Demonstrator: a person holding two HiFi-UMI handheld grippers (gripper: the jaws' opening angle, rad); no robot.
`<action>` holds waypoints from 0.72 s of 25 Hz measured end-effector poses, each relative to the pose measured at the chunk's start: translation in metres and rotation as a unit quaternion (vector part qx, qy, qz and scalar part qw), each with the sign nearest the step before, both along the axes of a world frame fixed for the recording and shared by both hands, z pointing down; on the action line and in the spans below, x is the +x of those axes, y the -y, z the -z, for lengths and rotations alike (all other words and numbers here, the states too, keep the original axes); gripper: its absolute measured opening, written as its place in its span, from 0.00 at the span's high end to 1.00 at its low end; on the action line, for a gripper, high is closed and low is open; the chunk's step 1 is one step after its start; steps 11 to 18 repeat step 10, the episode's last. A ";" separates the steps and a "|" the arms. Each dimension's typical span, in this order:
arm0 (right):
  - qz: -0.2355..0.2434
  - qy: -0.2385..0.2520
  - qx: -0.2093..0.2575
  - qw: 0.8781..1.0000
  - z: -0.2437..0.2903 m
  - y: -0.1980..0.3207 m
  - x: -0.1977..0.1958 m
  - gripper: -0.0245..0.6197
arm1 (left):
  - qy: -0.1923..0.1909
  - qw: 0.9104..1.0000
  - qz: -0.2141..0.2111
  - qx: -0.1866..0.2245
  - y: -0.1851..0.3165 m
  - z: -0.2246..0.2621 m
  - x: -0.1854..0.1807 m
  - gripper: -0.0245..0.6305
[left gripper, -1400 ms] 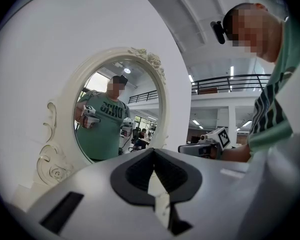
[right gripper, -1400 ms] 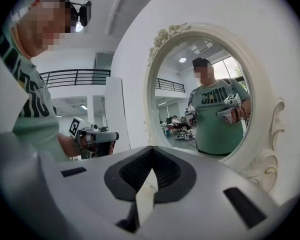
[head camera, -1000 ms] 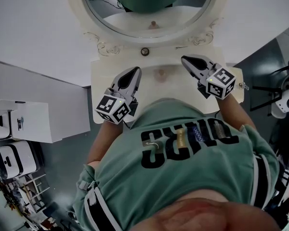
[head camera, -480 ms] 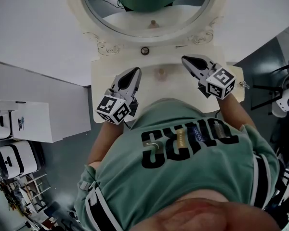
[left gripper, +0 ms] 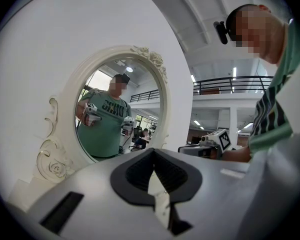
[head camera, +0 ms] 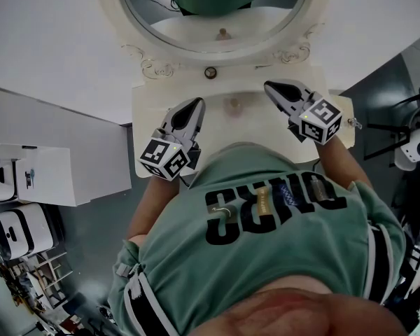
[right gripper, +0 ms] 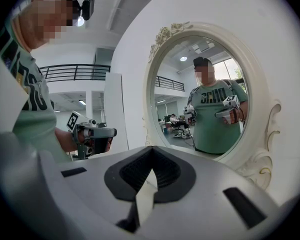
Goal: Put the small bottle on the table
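Far left in the head view: the left gripper (head camera: 195,104), held over the left part of the white table (head camera: 148,110), jaws clenched on nothing. Between the two tools, toward the mirror (head camera: 217,5): what looks like the small bottle (head camera: 232,108), standing on the tabletop, faint and tiny, touched by neither tool. Further right: the right gripper (head camera: 269,87), likewise pressed shut and empty, over the table's right part. Reads as either the end of the job, bottle already set down and let go, or a pause before any pick-up; cannot tell which. If unfinished, calls for parting one pair of jaws and closing in on the bottle from the side. From the gripper views: the shut jaws plainly, the mirror's carved frame, the person (left gripper: 104,126) reflected in the glass, but no bottle. From the head view alone: the bottle's place on the table.
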State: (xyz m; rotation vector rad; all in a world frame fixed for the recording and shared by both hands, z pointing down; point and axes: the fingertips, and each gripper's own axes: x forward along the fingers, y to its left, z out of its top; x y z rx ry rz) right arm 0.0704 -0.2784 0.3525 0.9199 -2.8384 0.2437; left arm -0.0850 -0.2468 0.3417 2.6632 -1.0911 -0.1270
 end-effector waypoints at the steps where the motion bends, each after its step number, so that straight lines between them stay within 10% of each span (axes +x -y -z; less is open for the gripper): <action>1: 0.000 0.000 0.001 1.000 0.000 0.000 0.000 0.97 | 0.000 1.000 0.000 0.000 0.000 0.000 0.000 0.95; 18: 0.002 -0.003 0.004 1.000 0.002 -0.005 -0.001 0.97 | 0.000 1.000 0.001 -0.001 -0.005 0.000 -0.002 0.95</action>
